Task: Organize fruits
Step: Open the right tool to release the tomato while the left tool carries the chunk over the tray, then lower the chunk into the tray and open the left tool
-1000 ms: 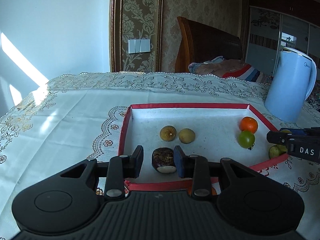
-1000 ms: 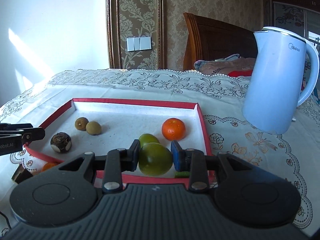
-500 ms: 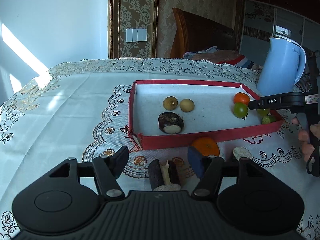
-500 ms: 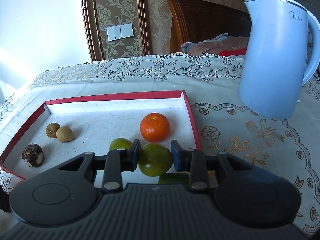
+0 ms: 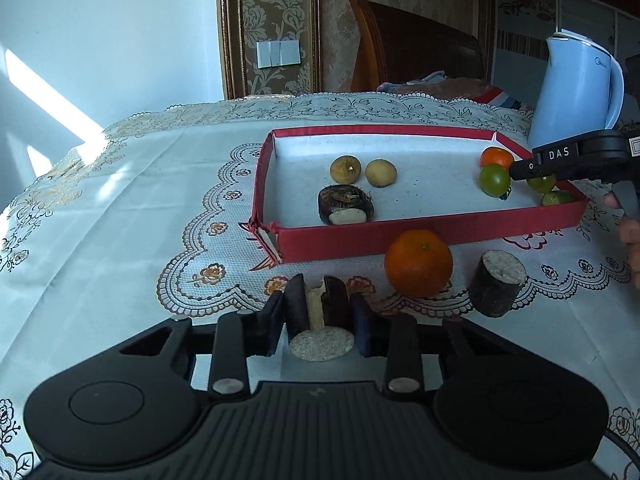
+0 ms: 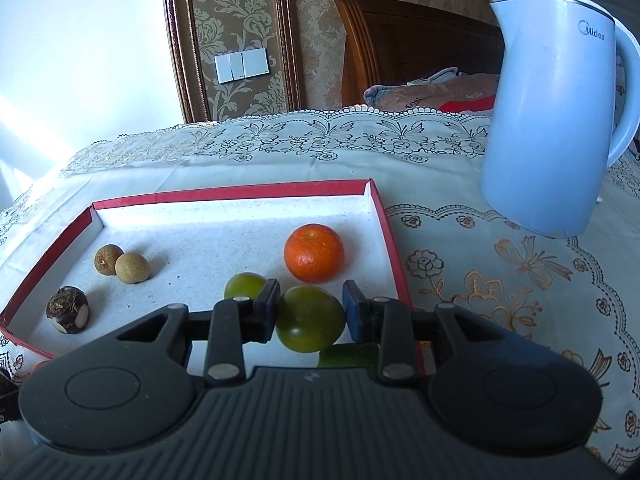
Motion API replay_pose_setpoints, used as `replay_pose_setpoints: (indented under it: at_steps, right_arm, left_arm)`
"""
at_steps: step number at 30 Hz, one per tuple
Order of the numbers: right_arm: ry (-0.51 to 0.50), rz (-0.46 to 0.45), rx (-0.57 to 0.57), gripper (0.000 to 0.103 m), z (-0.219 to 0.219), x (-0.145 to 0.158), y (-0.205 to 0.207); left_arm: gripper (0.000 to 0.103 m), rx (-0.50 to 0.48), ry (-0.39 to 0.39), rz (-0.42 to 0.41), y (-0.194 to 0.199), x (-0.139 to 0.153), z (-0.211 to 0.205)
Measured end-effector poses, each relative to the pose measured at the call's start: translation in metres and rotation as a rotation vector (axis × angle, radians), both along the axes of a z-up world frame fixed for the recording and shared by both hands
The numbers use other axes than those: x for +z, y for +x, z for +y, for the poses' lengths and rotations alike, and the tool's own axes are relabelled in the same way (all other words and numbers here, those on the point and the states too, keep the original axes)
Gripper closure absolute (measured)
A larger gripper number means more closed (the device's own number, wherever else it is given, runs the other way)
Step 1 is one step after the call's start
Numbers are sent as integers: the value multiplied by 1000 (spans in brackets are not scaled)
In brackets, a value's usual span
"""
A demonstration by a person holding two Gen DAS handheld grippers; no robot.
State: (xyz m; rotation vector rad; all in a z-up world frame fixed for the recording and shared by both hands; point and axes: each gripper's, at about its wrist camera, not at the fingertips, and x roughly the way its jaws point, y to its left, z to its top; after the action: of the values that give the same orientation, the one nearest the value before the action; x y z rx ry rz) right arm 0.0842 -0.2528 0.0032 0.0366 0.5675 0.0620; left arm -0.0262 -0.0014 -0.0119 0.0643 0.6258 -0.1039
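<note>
A red-walled tray (image 5: 432, 232) (image 6: 390, 236) holds two brown longans (image 5: 346, 169), a dark water chestnut (image 5: 345, 210) (image 6: 68, 309), an orange (image 6: 314, 253) and a green fruit (image 5: 495, 179) (image 6: 245, 286). My left gripper (image 5: 318, 316) is shut on a dark split sugarcane piece (image 5: 316, 312) on the cloth in front of the tray. My right gripper (image 6: 310, 310) has its jaws slightly apart around a green fruit (image 6: 310, 318) over the tray's near right corner; the left pad touches it, a small gap shows at the right.
An orange (image 5: 418, 262) and a dark sugarcane stub (image 5: 496, 282) lie on the lace tablecloth before the tray. A blue kettle (image 6: 556, 120) (image 5: 576, 92) stands right of the tray. Another green fruit (image 6: 348, 354) sits under the right gripper.
My left gripper drew back from the tray after leaving the water chestnut there and has closed on the sugarcane piece. My right gripper carried the green fruit over the tray and its jaws loosened.
</note>
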Motion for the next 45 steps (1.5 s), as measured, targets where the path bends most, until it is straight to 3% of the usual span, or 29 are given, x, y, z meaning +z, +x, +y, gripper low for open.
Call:
replay_pose_setpoints:
  at_steps: [1, 5, 9, 12, 24, 37, 45]
  right_arm:
    - [6, -4, -2, 68, -1, 0, 0]
    - [43, -35, -13, 36, -6, 5, -5]
    - [64, -71, -31, 34, -12, 11, -10]
    - [89, -83, -52, 22, -18, 12, -12]
    - [45, -61, -68, 18, -12, 4, -10]
    - [9, -39, -66, 13, -5, -4, -7]
    - [-49, -58, -50, 7, 5, -6, -8]
  left_arm:
    - [69, -1, 7, -6, -1, -1, -1]
    - [69, -13, 2, -18, -4, 1, -3]
    - [69, -12, -3, -40, -6, 10, -2]
    - [69, -22, -18, -51, -5, 19, -3]
    - [69, -35, -70, -55, 36, 38, -20]
    - [69, 22, -33, -29, 101, 36, -49]
    - [68, 53, -11, -8, 116, 28, -56]
